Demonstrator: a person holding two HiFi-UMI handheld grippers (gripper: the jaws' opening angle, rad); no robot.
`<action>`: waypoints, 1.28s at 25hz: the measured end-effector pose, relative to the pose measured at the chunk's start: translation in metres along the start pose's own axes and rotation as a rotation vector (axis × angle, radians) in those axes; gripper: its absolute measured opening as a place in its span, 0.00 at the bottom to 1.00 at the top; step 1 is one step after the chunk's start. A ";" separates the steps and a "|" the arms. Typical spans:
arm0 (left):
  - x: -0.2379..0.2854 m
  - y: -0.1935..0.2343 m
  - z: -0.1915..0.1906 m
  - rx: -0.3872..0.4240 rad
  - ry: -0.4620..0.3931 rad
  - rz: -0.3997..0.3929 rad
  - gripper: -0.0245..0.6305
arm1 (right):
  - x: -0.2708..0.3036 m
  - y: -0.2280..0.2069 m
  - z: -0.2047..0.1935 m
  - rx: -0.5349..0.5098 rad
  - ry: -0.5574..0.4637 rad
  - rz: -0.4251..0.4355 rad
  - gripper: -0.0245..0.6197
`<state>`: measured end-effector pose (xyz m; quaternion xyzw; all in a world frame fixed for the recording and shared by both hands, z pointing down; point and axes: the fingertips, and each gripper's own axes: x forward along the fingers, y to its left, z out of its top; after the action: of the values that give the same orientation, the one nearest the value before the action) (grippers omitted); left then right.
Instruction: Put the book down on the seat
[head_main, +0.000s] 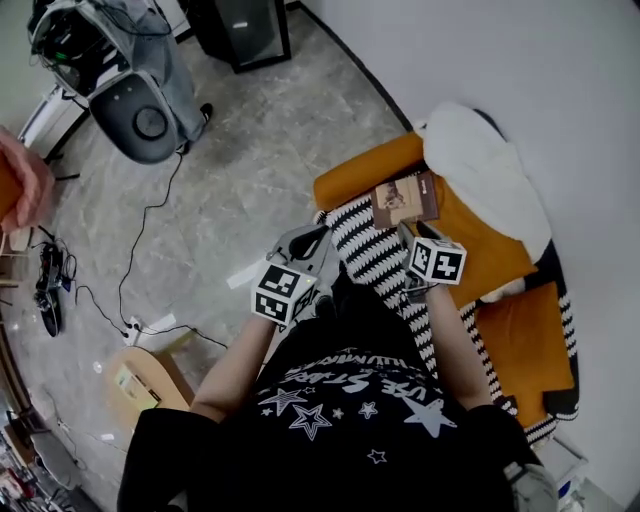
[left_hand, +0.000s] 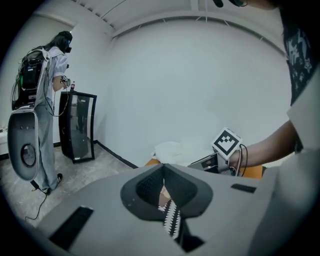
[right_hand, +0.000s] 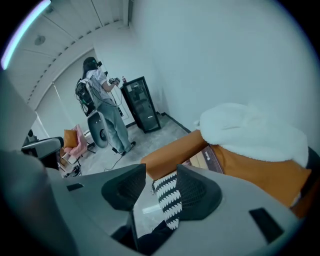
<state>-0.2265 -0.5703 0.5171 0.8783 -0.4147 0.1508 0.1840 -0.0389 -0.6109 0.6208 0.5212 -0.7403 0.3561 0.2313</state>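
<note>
The book (head_main: 405, 197) lies flat at the orange seat's (head_main: 488, 248) far edge beside the white cushion (head_main: 485, 170), right gripper (head_main: 412, 236) near it, jaws spread and empty, left gripper (head_main: 311, 242) jaws pressed together

Brown-covered book (head_main: 405, 198) against an orange seat (head_main: 492, 248) at two o'clock; black-and-white zigzag-striped throw (head_main: 372, 258) at centre; white fleecy blanket (head_main: 487, 168) at one o'clock; grey marbled floor (head_main: 255, 125) at eleven; black shirt (head_main: 350, 420) with white stars at six.
</note>
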 end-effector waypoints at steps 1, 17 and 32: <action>-0.006 -0.004 -0.002 0.000 -0.001 -0.007 0.05 | -0.008 0.004 -0.005 0.006 -0.012 0.002 0.34; -0.019 -0.071 -0.014 0.044 -0.038 -0.039 0.05 | -0.100 -0.025 -0.041 0.020 -0.157 -0.051 0.15; -0.031 -0.187 -0.021 0.067 -0.046 -0.013 0.05 | -0.195 -0.063 -0.094 -0.015 -0.169 0.064 0.10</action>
<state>-0.1006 -0.4298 0.4860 0.8900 -0.4077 0.1431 0.1459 0.0855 -0.4332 0.5592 0.5237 -0.7761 0.3125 0.1603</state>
